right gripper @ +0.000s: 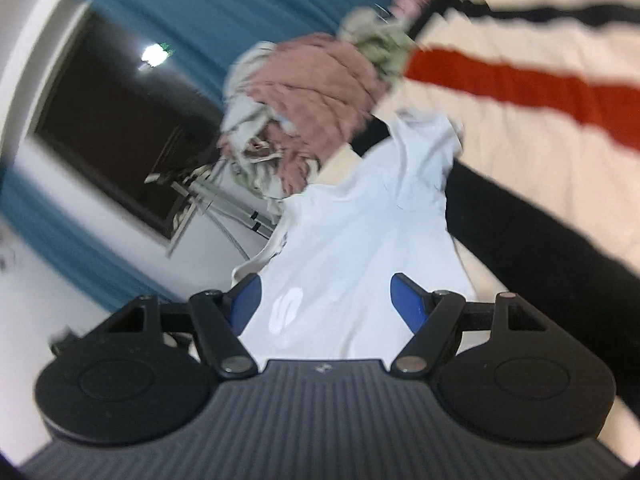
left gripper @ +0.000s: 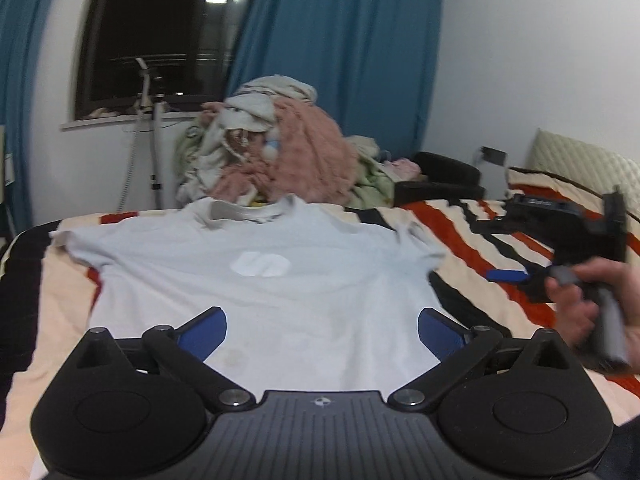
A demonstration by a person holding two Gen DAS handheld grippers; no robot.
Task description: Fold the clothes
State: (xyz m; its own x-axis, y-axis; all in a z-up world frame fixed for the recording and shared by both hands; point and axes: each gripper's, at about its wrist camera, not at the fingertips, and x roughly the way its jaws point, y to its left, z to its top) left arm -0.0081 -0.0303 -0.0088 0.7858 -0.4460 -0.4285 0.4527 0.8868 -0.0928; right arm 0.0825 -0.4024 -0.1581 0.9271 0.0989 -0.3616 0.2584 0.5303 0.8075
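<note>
A bed (left gripper: 452,224) covered with a cream blanket striped in red and black is seen. A pale blue T-shirt (left gripper: 256,300) is spread flat near its left edge, collar toward the far edge, where a heap of clothes (left gripper: 280,148) is piled.

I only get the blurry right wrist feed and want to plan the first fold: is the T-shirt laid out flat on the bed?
Observer: Yes. In the left wrist view the light blue T-shirt lies spread out on the striped blanket, both sleeves out.
Operator: Which way does the collar point?
Observer: Away from the left gripper, toward the pile of clothes.
Operator: Is the left gripper holding anything?
Observer: No, it is open above the shirt's lower part.
Operator: Where is my gripper?
Observer: The right gripper is off the shirt's right sleeve, held in a hand.
</note>
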